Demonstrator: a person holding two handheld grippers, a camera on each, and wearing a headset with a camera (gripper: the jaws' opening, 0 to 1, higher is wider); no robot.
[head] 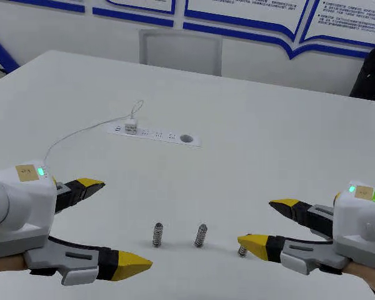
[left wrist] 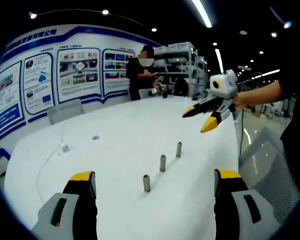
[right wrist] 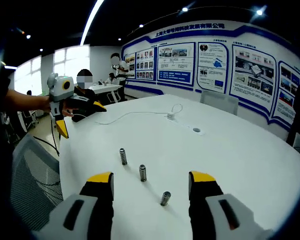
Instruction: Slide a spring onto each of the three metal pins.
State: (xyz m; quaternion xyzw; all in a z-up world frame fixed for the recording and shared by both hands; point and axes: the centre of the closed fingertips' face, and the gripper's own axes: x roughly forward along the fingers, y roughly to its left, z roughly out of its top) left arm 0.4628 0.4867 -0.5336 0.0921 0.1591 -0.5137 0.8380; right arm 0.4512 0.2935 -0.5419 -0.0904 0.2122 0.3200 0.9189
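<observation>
Springs (head: 157, 234) sit on all three pins (head: 200, 235), standing in a row on the white table (head: 269, 137); left gripper (head: 127, 224) and right gripper (head: 254, 220) flank them, both claws spread apart.

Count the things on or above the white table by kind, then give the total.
Metal pins: 3
Grippers: 2 (left gripper, right gripper)
Power strip: 1
Charger with cable: 1
Total: 7
</observation>
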